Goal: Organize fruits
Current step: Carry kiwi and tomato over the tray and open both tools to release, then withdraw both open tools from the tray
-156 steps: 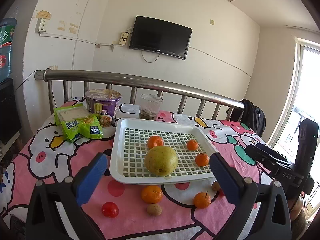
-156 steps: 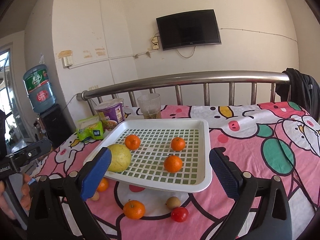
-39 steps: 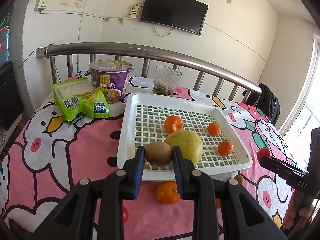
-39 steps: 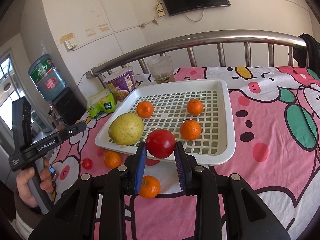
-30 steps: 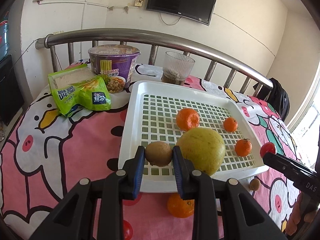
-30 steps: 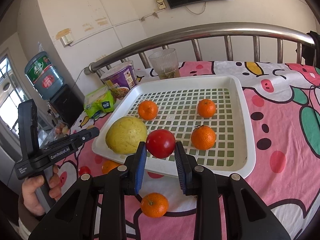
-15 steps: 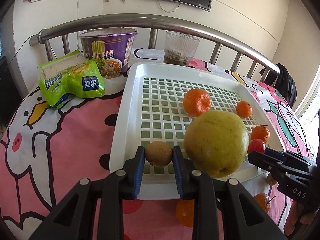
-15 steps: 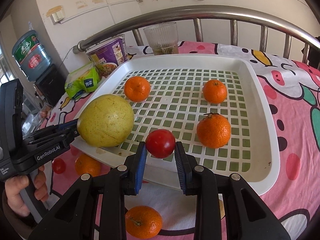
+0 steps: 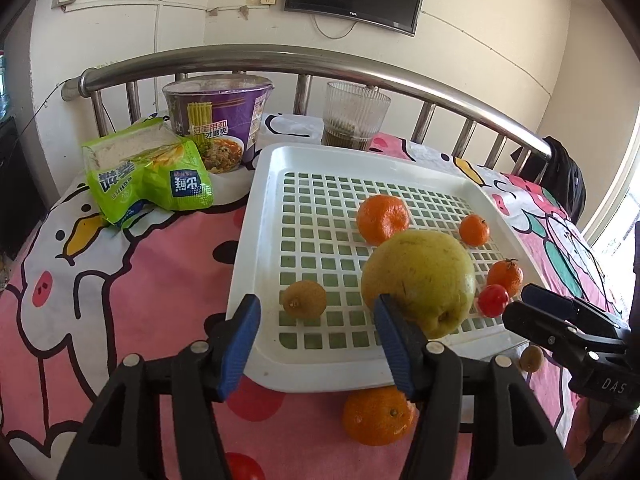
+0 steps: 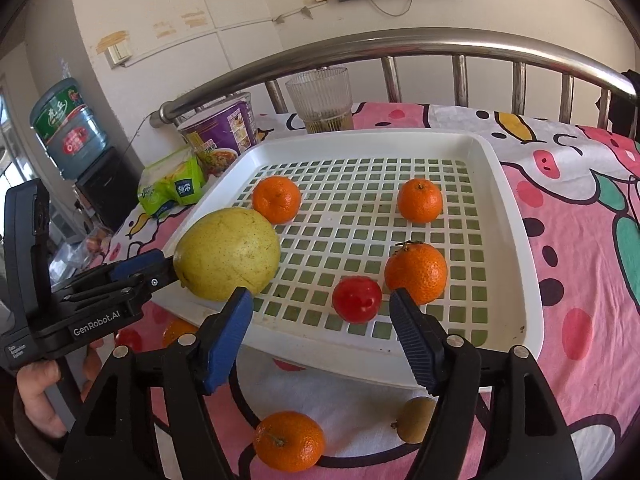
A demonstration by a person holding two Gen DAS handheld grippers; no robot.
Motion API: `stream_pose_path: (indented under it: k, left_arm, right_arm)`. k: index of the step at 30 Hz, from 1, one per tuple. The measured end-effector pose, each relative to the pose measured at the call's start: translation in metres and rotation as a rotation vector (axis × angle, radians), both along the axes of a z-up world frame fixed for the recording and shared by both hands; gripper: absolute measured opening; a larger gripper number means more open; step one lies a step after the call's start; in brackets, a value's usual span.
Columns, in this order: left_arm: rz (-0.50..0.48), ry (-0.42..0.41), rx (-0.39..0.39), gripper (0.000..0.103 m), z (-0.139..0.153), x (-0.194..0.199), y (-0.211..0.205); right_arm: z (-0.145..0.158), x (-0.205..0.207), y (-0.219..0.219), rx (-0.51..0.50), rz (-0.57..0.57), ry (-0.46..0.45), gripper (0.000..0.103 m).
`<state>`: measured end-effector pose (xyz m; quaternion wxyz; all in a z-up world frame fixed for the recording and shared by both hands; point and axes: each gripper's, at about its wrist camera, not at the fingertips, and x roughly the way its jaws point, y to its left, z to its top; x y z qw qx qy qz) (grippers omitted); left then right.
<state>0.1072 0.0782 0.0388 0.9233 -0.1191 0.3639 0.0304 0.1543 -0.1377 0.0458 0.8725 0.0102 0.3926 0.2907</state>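
Looking along the left gripper [image 9: 316, 334], its blue fingers [image 9: 240, 338] stand wide apart with nothing between them, poised over the near rim of the white tray [image 9: 264, 200]. A brown kiwi [image 9: 304, 299] lies free on the tray grid just beyond the gap, toward 12 o'clock. At about 1 o'clock from it sits the large yellow pear [image 9: 420, 280], with a big tangerine [image 9: 383, 219] behind it and two smaller tangerines [image 9: 474, 230] toward 2 o'clock. A red tomato [image 9: 493, 300] rests at the pear's 3 o'clock side, close to the tip of the right gripper [image 9: 532, 304]. Off the tray, on the pink cartoon sheet [image 9: 120, 280], lie an orange tangerine [image 9: 378, 416] at 5 o'clock and a small brown fruit [image 9: 531, 358] at 4 o'clock. A green snack bag [image 9: 148, 176], purple noodle cup [image 9: 218, 124] and ribbed glass [image 9: 356, 120] stand at the far side, before the steel bed rail [image 9: 280, 60].

From the right wrist, the right gripper [image 10: 322, 328] likewise has its fingers [image 10: 416, 344] spread apart, empty. The tomato [image 10: 357, 299] sits on the tray [image 10: 520, 240] just ahead of the gap, touching a tangerine [image 10: 416, 272] at its 2 o'clock. The pear [image 10: 228, 254] lies at 10 o'clock, with the left gripper [image 10: 156, 270] tip against it. A tangerine [image 10: 288, 440] and a brown fruit [image 10: 416, 418] lie on the sheet at 6 o'clock.
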Motion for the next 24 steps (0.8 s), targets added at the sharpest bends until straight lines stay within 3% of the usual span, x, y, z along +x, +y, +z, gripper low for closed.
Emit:
stream_pose_path:
  k: [2, 3, 8, 11, 17, 21, 24]
  left_arm:
    - [0.017, -0.085, -0.017, 0.095, 0.016, -0.014, 0.003]
    - [0.027, -0.122, -0.016, 0.098, 0.023, -0.021, 0.004]
    - [0.022, -0.250, -0.040, 0.103, 0.055, -0.047, 0.006]
    - [0.001, -0.290, -0.038, 0.103, 0.065, -0.056, -0.001]
    - [-0.061, -0.322, -0.008, 0.103, 0.062, -0.071, -0.020]
    - [-0.091, -0.301, 0.041, 0.103, 0.054, -0.075, -0.032]
    - [-0.107, -0.283, 0.025, 0.103, 0.048, -0.076, -0.037]
  right_arm:
    - [0.016, -0.010, -0.006, 0.042, 0.002, -0.055, 0.079]
    - [0.025, -0.015, -0.010, 0.068, -0.004, -0.086, 0.082]
    - [0.058, -0.038, -0.028, 0.138, -0.049, -0.228, 0.099]
    - [0.070, -0.048, -0.035, 0.126, -0.083, -0.299, 0.101]
    - [0.078, -0.066, -0.051, 0.108, -0.127, -0.387, 0.103]
    - [0.073, -0.071, -0.063, 0.119, -0.146, -0.386, 0.103]
    - [0.068, -0.073, -0.068, 0.101, -0.135, -0.374, 0.103]
